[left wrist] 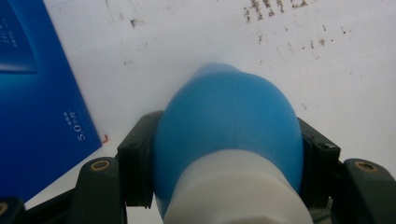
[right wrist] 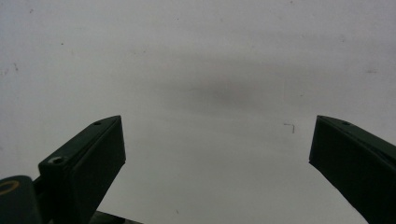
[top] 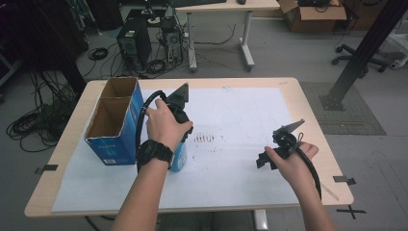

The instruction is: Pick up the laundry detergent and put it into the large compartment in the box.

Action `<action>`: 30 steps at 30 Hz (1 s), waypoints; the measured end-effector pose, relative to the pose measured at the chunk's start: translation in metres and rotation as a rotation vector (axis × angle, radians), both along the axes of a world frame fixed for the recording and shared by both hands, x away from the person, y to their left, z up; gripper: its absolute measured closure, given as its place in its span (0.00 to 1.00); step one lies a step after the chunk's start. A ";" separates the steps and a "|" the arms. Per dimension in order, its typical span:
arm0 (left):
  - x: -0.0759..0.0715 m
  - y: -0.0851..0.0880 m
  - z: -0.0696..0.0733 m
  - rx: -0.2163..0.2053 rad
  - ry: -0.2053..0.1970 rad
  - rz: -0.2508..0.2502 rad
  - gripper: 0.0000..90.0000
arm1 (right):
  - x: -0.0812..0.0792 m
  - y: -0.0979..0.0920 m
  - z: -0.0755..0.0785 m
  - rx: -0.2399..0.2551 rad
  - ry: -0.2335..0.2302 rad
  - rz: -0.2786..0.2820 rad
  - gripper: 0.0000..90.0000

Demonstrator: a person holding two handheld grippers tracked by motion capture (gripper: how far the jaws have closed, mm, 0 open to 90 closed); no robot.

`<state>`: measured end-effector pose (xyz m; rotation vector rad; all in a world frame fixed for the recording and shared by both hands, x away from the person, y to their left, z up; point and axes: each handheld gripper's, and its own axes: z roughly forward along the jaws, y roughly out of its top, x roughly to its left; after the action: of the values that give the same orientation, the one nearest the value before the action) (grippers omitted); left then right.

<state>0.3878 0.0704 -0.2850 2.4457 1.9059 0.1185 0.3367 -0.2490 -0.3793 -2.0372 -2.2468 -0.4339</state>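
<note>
Left tongs point(left wrist: 229, 154) pinch a smooth, rounded blue bottle point(left wrist: 229, 126) with white base — its top hidden; right tongs point(right wrist: 219, 154) spread over paper-covered surface point(top: 240, 120).

blue carton point(top: 114, 124), white paper sheet point(top: 240, 115), computer tower point(top: 133, 42)

blue bottle point(top: 179, 159): largely covered by the left hand point(top: 163, 126) in the high view | bottle base cut off by the bottom edge in the left gripper view, blurred | blue box point(left wrist: 37, 102): cropped at the left edge, small print unreadable | right claw point(right wrist: 217, 154): its bases cropped at the bottom edge
</note>
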 end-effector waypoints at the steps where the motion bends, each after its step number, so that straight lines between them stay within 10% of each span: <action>1: 0.000 0.000 0.000 0.000 0.000 0.000 0.41 | 0.000 0.000 0.000 0.000 0.001 0.000 0.04; 30: 0.004 -0.002 0.042 0.000 0.006 -0.034 0.41 | 0.001 0.001 0.012 -0.003 -0.006 0.005 0.04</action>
<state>0.3915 0.0687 -0.2434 2.4799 1.8657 0.1096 0.3372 -0.2480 -0.3672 -2.0345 -2.2571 -0.4371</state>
